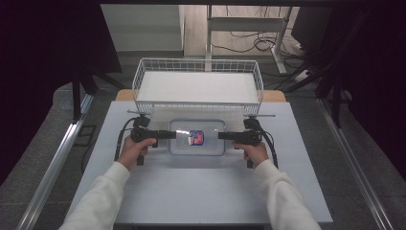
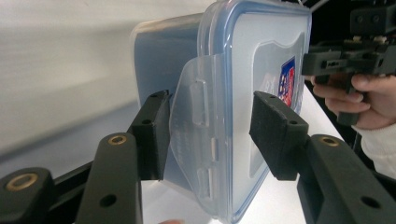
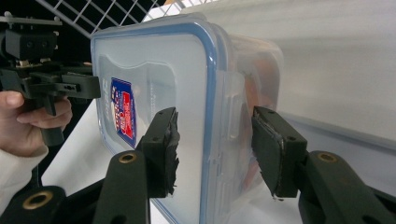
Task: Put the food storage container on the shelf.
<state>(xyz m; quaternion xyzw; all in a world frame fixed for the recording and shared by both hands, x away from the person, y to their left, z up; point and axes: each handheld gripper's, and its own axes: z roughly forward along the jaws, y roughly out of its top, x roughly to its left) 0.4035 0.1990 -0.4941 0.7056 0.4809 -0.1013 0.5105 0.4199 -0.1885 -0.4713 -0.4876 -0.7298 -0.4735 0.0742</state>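
Note:
A clear plastic container (image 1: 208, 144) with a blue-rimmed lid and a red-and-blue label (image 1: 196, 137) lies flat in the middle of the table. My left gripper (image 1: 173, 134) is at its left end and my right gripper (image 1: 220, 135) at its right end, both held level and pointing inward. In the left gripper view the open left gripper (image 2: 208, 135) straddles the flared latch flap (image 2: 198, 102) of the container (image 2: 261, 70). In the right gripper view the right gripper (image 3: 212, 149) straddles the other latch flap (image 3: 229, 112), with its pads apart from the container (image 3: 154, 70). Something orange shows through the wall.
A white wire basket (image 1: 198, 61) stands just behind the container at the table's far edge. The pale table (image 1: 191, 191) stretches toward the person. Each gripper view also shows the opposite hand and gripper (image 2: 327, 60) (image 3: 60, 84) beyond the container.

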